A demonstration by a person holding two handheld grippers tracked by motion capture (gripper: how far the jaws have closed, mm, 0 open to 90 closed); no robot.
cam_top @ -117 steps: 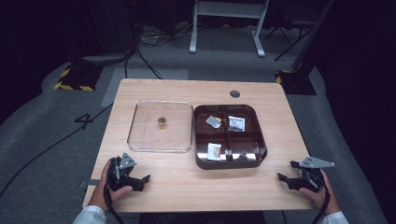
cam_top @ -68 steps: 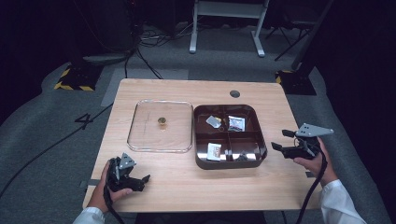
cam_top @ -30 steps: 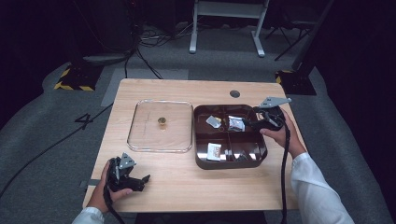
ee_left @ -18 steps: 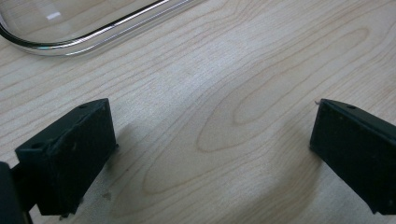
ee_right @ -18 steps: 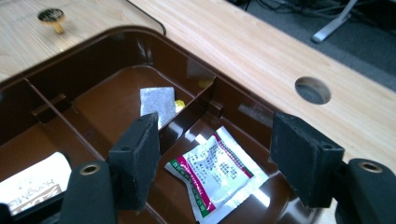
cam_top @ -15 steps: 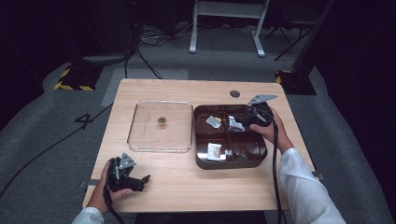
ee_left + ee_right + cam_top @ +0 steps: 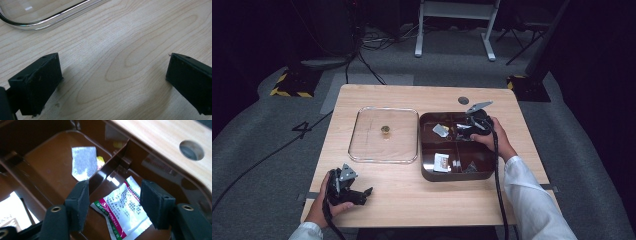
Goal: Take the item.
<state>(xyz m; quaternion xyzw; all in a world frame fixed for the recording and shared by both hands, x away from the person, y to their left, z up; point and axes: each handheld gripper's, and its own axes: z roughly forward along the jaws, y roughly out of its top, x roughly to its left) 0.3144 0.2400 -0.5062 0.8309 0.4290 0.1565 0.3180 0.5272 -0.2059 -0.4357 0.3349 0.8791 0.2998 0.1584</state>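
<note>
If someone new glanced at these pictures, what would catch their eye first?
Probably the right gripper, dipped into the brown compartment tray, its jaws just closing but not yet touching the white packet with red and green print. Next, the clear tray beside it, holding one small brownish piece.

right tool (image 7: 113, 202): now over the far-right compartment of the brown tray (image 7: 428, 172), no longer at the worktop's (image 7: 412, 200) near right edge | height: lower than a second ago | jaws: have just been closing, white-and-green sachet (image 7: 123, 211) lies between them, pads clear of it | arm: sleeve stretches further over the worktop
</note>
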